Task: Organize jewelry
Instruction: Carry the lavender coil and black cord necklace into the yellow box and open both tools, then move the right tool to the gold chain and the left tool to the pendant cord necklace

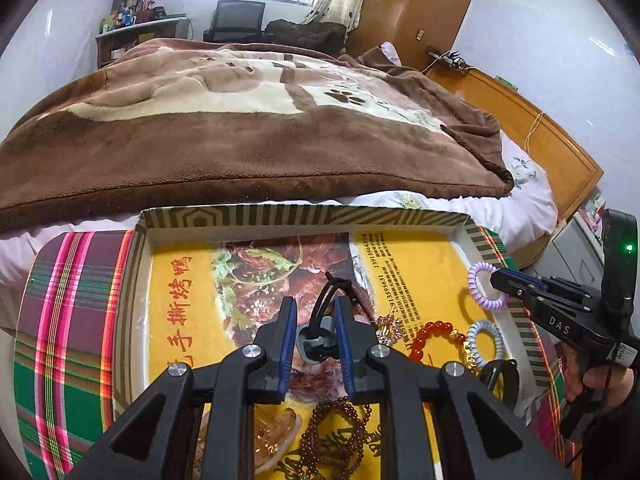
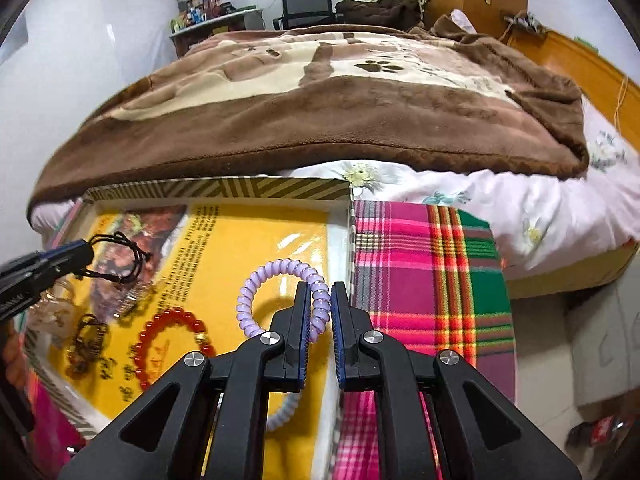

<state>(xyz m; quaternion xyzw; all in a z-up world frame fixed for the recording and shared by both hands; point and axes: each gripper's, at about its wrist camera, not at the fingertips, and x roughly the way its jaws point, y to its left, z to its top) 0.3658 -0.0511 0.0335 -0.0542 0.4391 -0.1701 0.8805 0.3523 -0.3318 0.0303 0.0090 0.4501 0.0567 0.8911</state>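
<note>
Left wrist view: the left gripper is seen with its jaws narrowed on a black cord bracelet with a grey bead, held above the middle of a shallow striped box lid lined with a yellow printed sheet. A red bead bracelet, a pale blue coil hair tie and a brown bead strand are laid in the lid. At the right, over the lid's right edge, a purple coil hair tie is clamped between the nearly closed jaws of the right gripper. Plaid cloth is spread under the lid, near a bed with a brown blanket.
</note>
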